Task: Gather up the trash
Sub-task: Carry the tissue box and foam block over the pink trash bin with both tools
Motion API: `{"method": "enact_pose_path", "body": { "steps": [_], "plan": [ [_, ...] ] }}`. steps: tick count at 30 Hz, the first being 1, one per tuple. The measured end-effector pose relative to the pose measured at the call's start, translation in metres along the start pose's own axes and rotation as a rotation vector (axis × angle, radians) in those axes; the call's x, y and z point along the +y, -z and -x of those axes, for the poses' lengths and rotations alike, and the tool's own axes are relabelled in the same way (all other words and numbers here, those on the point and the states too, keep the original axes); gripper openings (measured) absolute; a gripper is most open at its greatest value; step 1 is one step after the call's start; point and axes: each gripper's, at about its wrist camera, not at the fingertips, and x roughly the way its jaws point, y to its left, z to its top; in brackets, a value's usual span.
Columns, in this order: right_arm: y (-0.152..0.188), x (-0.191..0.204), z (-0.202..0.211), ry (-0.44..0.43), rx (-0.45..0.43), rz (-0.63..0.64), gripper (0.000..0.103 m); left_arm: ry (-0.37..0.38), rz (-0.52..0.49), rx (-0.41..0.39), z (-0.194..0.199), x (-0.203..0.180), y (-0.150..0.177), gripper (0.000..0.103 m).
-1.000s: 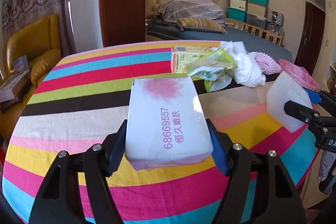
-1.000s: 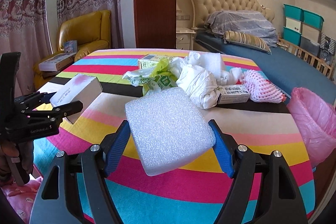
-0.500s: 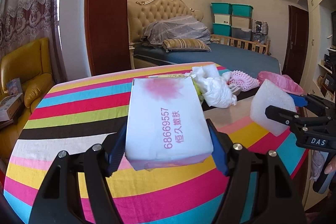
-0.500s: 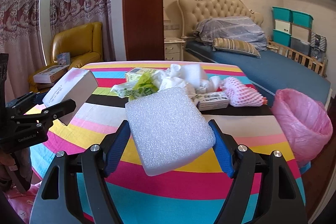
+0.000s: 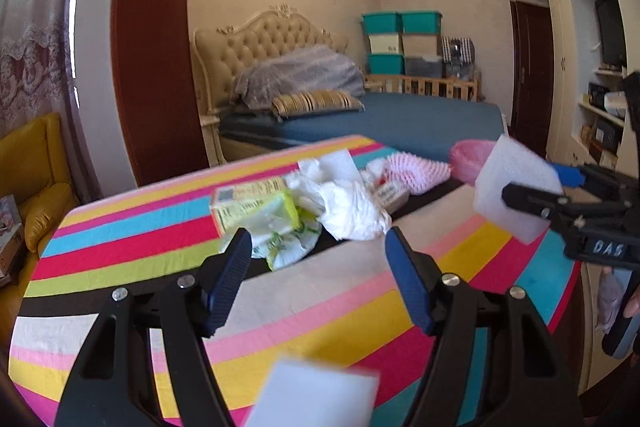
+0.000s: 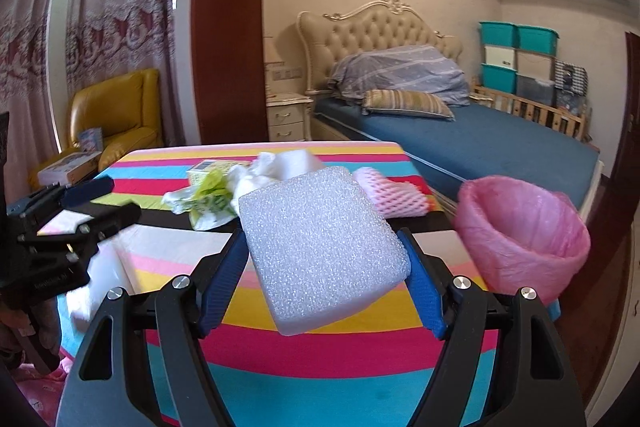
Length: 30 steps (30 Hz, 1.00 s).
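Left tongs (image 5: 316, 247) have just let go. Their blue pads were clamped on the white cardboard box with purple print (image 5: 312, 395) a moment ago; now nothing is between them and the jaws are drawing together again on empty air. The box shows as a blurred white shape below the tongs, at the near edge of the striped multicoloured tablecloth (image 5: 120, 247). It seems to be mid-fall, and the frames do not show what it is falling into.

Right tongs (image 6: 322, 243) are gripping the white foam block (image 6: 320, 247) at about mid-opening, held clear above the cloth.

Further along the table lies the uncollected litter: a green-and-white plastic bag (image 5: 288, 231), a yellow carton (image 5: 240, 203), crumpled white tissue (image 5: 348, 203) and a pink foam fruit net (image 5: 412, 167). Off the table's right corner stands the pink bag-lined bin (image 6: 520, 227), well apart from the foam, with the blue bed (image 6: 480, 143) behind.

So one item looks released, the foam probably goes next, and the heap remains.
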Motion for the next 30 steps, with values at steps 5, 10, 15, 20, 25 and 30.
{"method": "enact_pose_path", "body": {
  "steps": [5, 10, 15, 20, 25, 30],
  "plan": [
    [0.009, -0.014, -0.001, 0.002, 0.017, -0.035, 0.071, -0.006, 0.069, 0.105, -0.026, 0.02, 0.023, 0.062],
    [0.017, -0.02, -0.011, -0.011, 0.047, -0.064, 0.071, -0.023, 0.069, 0.062, -0.029, 0.028, 0.025, 0.063],
    [0.013, -0.012, -0.012, 0.0, 0.042, -0.036, 0.071, 0.06, 0.069, 0.062, -0.054, 0.025, 0.012, 0.063],
    [0.009, -0.014, -0.016, 0.024, 0.058, -0.038, 0.071, 0.106, 0.094, 0.042, -0.066, 0.027, 0.004, 0.068],
    [0.009, -0.008, -0.022, 0.015, 0.076, -0.028, 0.071, 0.101, 0.129, 0.053, -0.043, 0.043, 0.012, 0.083],
    [0.012, 0.009, -0.026, -0.021, 0.09, -0.009, 0.071, 0.004, 0.131, 0.083, -0.02, 0.064, 0.028, 0.096]
  ]
}}
